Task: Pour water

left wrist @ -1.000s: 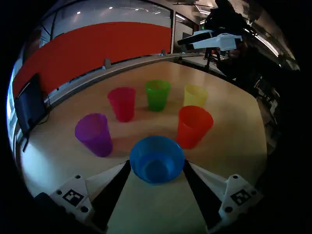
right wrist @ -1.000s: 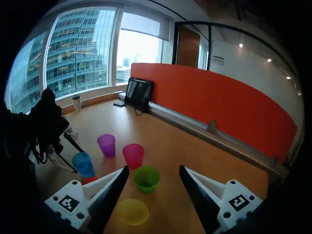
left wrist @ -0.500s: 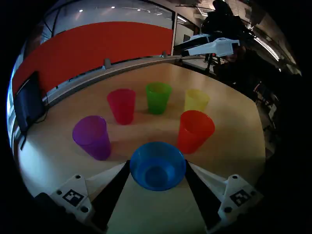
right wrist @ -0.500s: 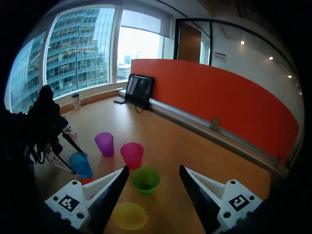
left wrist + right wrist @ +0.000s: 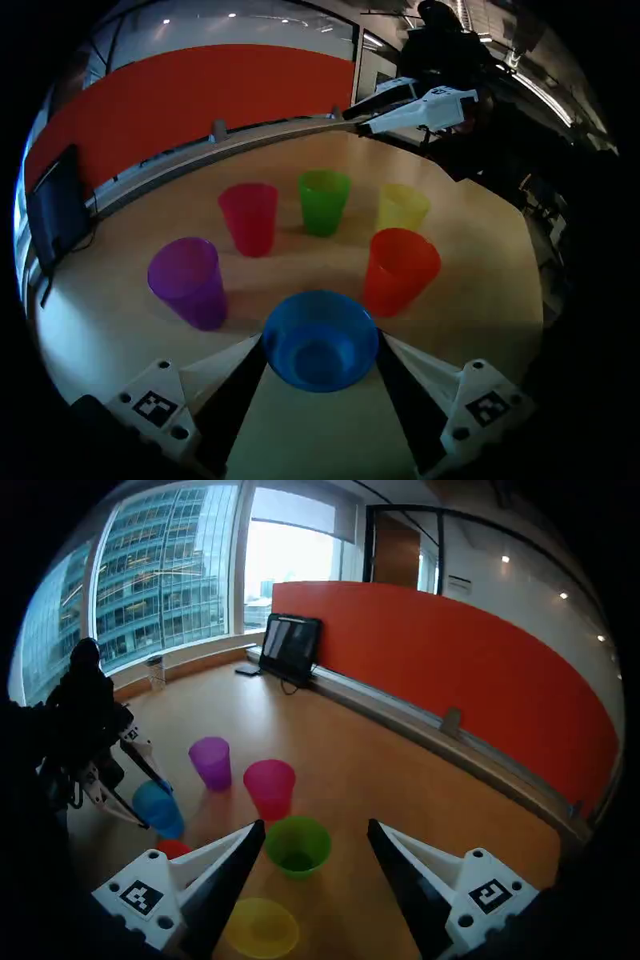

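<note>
My left gripper (image 5: 320,360) is shut on a blue cup (image 5: 321,344), its two fingers pressing on the cup's sides just above the wooden table (image 5: 480,272). I cannot tell if the cup holds water. Beyond it stand purple (image 5: 188,282), pink (image 5: 250,218), green (image 5: 323,200), yellow (image 5: 402,206) and orange (image 5: 398,269) cups in a ring. My right gripper (image 5: 316,852) hangs open above the green cup (image 5: 298,846) and yellow cup (image 5: 260,928), holding nothing. In the right gripper view the left gripper (image 5: 152,804) grips the blue cup (image 5: 160,814) at the left. The right gripper (image 5: 366,118) hovers over the far table edge.
A dark monitor (image 5: 291,646) stands at the table's far end, in front of an orange partition (image 5: 480,680). Large windows (image 5: 160,584) lie behind. A person in dark clothes (image 5: 488,120) holds the right gripper. Bare tabletop lies to the right of the cups (image 5: 448,816).
The right gripper has come lower and closer over the yellow and green cups. The left gripper, still holding the blue cup, has barely shifted.
</note>
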